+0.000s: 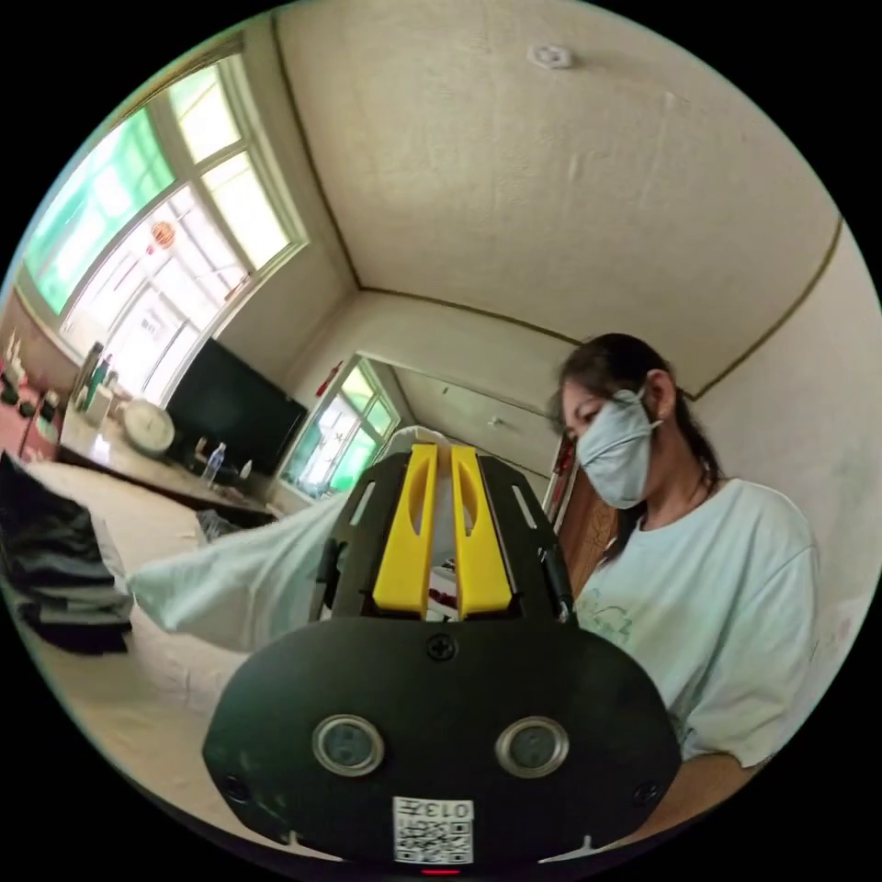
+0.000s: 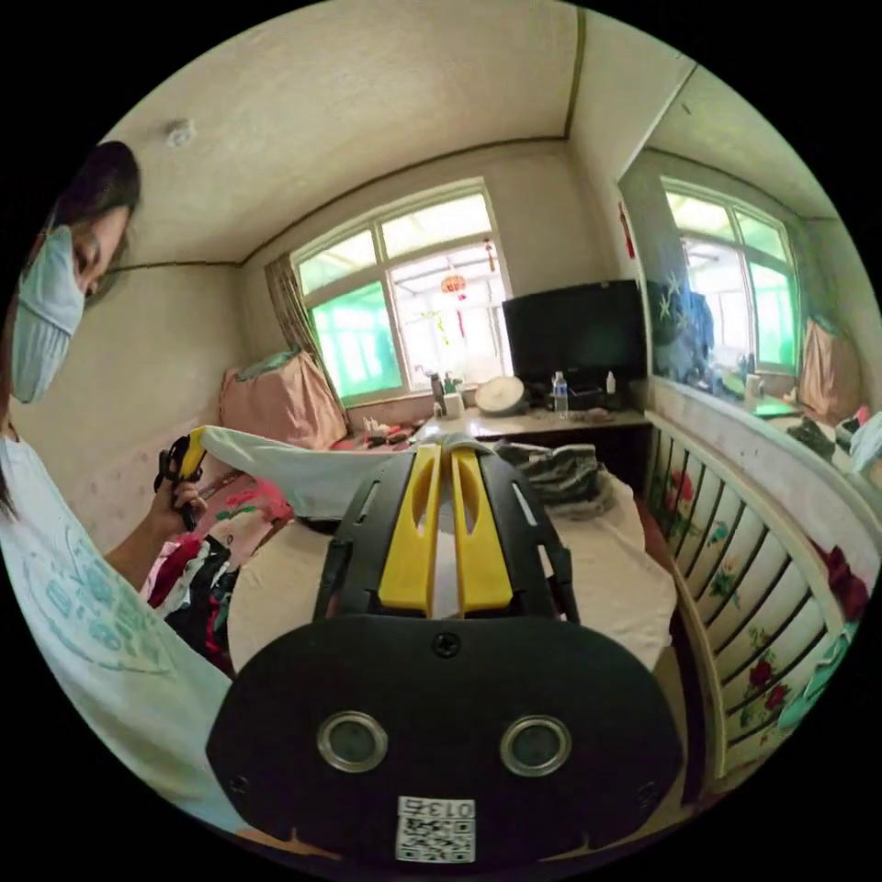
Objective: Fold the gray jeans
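Nearest in each view, both grippers are pinching one pale garment: the left gripper has its yellow jaws pressed together on an edge of the pale cloth, and the right gripper clamps another edge, so the cloth hangs stretched between them above the bed. Farther off, one dark folded pile, probably the gray jeans though the weave is hard to read, rests on the bed's far end. Judging by this, the jeans look finished; the next move calls for lowering the cloth flat. Beyond stand one television and two windows.
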